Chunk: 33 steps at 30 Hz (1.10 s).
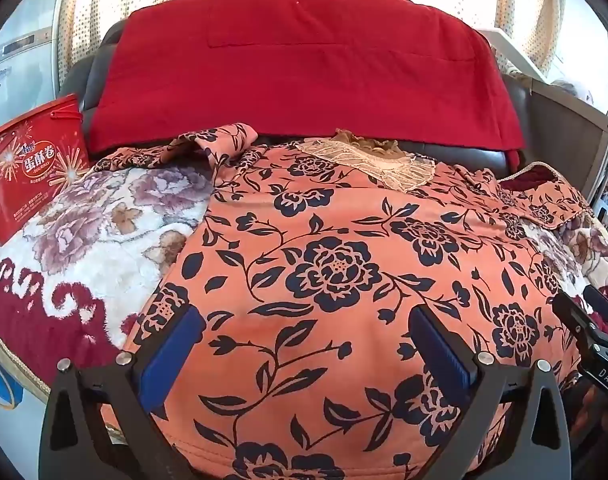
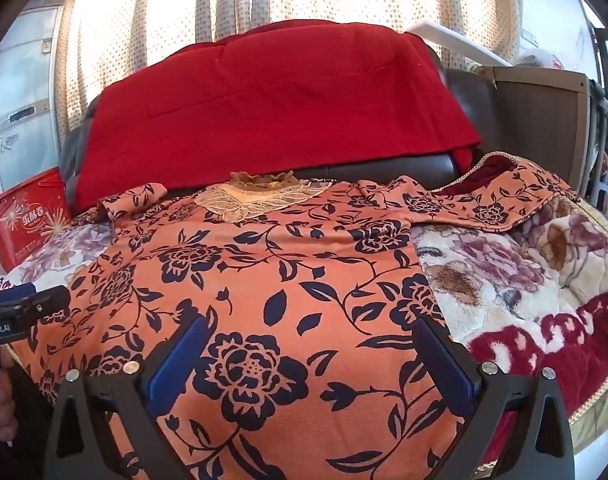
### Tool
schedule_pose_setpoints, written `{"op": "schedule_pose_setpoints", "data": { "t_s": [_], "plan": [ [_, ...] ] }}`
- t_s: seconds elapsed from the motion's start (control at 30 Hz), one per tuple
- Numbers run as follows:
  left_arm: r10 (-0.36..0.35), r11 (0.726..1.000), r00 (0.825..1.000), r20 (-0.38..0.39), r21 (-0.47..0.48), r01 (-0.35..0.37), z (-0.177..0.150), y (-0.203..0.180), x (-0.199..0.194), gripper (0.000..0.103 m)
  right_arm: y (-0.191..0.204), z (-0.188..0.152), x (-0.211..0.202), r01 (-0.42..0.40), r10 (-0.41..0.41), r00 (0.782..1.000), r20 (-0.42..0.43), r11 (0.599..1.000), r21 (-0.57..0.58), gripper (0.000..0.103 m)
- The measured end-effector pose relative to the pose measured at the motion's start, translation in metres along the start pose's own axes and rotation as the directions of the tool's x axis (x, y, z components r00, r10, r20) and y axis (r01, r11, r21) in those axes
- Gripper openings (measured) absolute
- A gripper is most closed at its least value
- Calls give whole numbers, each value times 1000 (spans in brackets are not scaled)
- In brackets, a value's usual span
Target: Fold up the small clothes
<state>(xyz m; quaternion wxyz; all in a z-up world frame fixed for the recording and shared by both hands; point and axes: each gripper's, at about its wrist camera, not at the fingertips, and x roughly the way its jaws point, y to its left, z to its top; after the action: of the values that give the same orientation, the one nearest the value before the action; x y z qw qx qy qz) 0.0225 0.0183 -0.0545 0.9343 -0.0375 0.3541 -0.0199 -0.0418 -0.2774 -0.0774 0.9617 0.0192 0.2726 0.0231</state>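
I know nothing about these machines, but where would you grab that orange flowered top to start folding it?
Probably by the sleeves. The orange flowered top lies flat on the blanket, collar away from the camera, with both sleeves sticking out sideways. Each open pair of tongs, left and right, could come from the hem side, pinch a sleeve near its loose end and swing it inward.
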Motion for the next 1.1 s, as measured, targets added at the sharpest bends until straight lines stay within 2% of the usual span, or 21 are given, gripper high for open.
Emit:
{"op": "schedule_pose_setpoints", "data": {
  "t_s": [0.77,1.1],
  "plan": [
    [7,1000,1000,-2,15,-7,-4,-4,1,103,-2,1,-5,-10,10,1000,24,1000,2,103],
    [6,1000,1000,3,10,-6,-4,-4,2,103,-2,2,-5,-10,10,1000,-21,1000,1,103]
  ]
}}
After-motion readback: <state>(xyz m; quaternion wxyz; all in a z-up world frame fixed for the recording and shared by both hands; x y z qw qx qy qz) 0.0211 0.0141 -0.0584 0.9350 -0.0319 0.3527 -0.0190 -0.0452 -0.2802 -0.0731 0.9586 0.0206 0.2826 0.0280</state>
